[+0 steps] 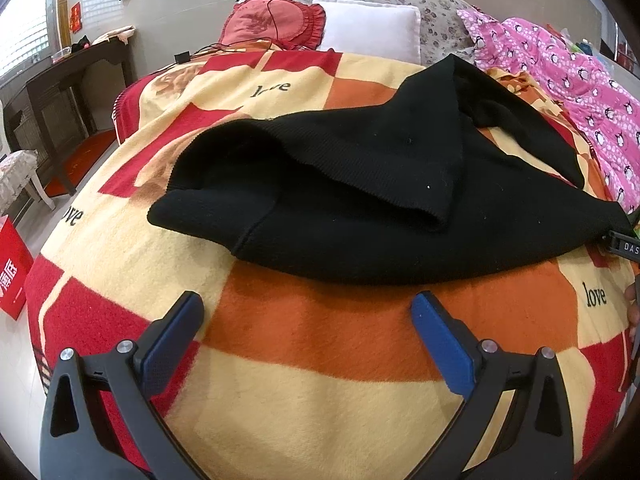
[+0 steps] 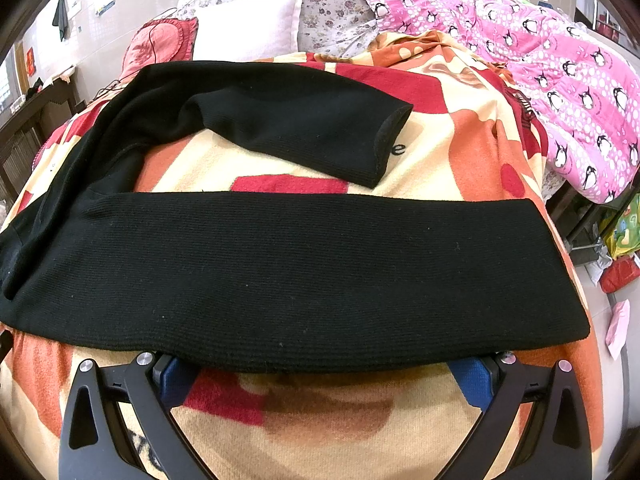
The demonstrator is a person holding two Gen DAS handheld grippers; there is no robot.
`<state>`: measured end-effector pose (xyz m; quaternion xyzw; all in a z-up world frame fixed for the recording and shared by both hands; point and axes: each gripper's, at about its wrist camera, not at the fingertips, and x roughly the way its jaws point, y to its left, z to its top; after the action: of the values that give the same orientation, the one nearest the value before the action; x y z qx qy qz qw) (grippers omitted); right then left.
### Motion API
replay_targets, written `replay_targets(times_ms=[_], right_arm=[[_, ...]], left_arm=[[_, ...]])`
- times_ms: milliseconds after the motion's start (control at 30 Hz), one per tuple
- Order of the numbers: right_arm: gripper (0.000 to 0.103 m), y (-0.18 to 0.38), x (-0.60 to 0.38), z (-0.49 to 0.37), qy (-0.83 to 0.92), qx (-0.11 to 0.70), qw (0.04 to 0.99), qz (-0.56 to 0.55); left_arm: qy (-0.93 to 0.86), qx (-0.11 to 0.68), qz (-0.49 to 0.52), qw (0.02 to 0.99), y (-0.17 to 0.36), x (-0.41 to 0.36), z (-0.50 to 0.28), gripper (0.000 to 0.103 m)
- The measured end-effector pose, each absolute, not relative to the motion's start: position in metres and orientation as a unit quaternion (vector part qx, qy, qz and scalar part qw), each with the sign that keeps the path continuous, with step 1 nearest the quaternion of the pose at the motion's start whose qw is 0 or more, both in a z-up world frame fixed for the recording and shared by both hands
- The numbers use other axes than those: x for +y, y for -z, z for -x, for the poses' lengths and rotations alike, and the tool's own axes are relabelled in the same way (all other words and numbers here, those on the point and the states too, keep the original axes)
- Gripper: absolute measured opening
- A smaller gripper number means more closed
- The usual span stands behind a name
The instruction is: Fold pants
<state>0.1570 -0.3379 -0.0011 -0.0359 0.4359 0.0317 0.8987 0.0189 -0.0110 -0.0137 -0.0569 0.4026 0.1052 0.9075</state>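
Your left gripper (image 1: 308, 312) is wide open and empty, your right gripper (image 2: 324, 364) gapes around the black pants (image 2: 280, 272) at 6 o'clock on the blanket (image 1: 280, 380), so pinch both cloth layers before lifting.

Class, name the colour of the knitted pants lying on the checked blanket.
Black knitted pants, plain ribbed; clearest in the right wrist view.

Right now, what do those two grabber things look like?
The left hand-held gripper and the right hand-held gripper look alike: black plastic frames with triangular cut-outs, round silver bolts, and blue textured fingers. No cables show on them.
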Motion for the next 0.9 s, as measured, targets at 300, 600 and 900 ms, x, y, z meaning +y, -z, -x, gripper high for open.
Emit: replay_targets(times_ms=[300, 600, 900], right_arm=[[0.102, 0.0011, -0.3378, -0.157, -0.032, 0.436, 0.899, 0.036], [0.102, 0.0011, -0.3381, -0.1569, -0.032, 0.436, 0.899, 0.036], [0.102, 0.0006, -0.3477, -0.1473, -0.05, 0.446, 0.893, 0.044]], left_arm=[[-0.105, 0.402, 0.055, 0.908, 0.0135, -0.0124, -0.019, 0.103], [-0.086, 0.404, 0.049, 0.91, 0.0129, -0.0104, -0.0162, 0.103], [-0.057, 0.392, 0.069, 0.916, 0.0105, -0.0028, -0.0097, 0.103]])
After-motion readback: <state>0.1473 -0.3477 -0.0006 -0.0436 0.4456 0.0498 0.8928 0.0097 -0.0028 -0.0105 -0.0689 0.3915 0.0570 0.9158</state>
